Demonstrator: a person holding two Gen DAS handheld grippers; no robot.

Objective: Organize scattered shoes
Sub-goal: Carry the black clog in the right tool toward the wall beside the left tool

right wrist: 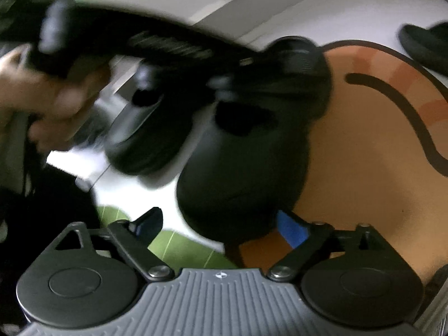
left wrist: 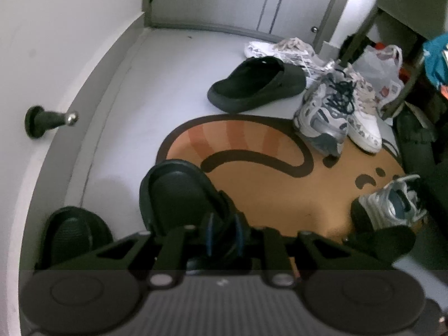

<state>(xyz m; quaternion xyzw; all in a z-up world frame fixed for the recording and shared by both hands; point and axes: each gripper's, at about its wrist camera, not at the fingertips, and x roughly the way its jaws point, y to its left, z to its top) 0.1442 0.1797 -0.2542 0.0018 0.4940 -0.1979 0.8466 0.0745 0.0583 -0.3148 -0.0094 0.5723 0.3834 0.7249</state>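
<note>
Left gripper (left wrist: 224, 232) pinched, right gripper (right wrist: 221, 229) wide.

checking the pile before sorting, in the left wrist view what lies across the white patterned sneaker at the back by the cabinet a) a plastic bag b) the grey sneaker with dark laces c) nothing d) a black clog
d: the black clog lies with its heel end across the white patterned sneaker near the cabinet, while the plastic bag sits further right.
</note>
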